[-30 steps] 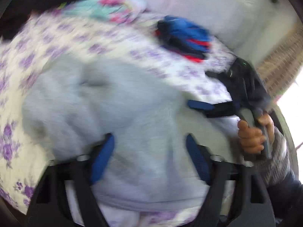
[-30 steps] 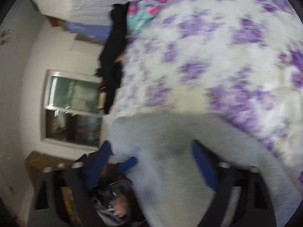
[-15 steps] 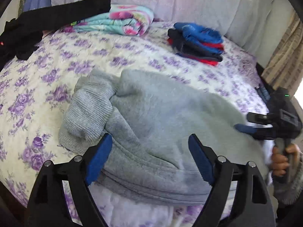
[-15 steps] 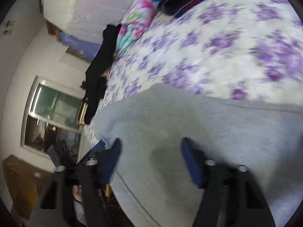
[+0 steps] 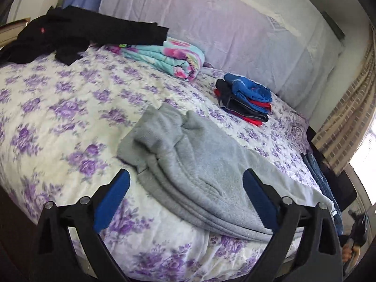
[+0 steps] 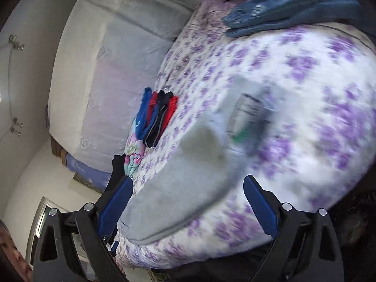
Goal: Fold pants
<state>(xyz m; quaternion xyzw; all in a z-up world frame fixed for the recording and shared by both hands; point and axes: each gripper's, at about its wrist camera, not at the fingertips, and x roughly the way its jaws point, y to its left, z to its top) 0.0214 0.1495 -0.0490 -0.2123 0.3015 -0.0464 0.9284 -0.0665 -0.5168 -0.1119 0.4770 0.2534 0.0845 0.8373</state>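
Grey fleece pants (image 5: pixel 197 166) lie folded in layers on the bed with the white, purple-flowered quilt (image 5: pixel 58 108), near its front edge; the ribbed cuffs bunch at the far-left end of the bundle. In the right wrist view the same pants (image 6: pixel 188 183) are blurred, with a label patch showing.

Left tongs (image 5: pixel 185 188): released, blue-padded jaws spread wide, nothing between them, held off the pants' near edge. Right tongs (image 6: pixel 188 199): released likewise, jaws wide, empty, above the pants' end.

Elsewhere on the quilt: a folded stack of blue, red and dark garments (image 5: pixel 244 101), a folded turquoise-and-pink floral blanket (image 5: pixel 169 56), a loose black garment (image 5: pixel 82 33), and a dark blue garment (image 6: pixel 293 7) at the far bed edge. No containers in view.
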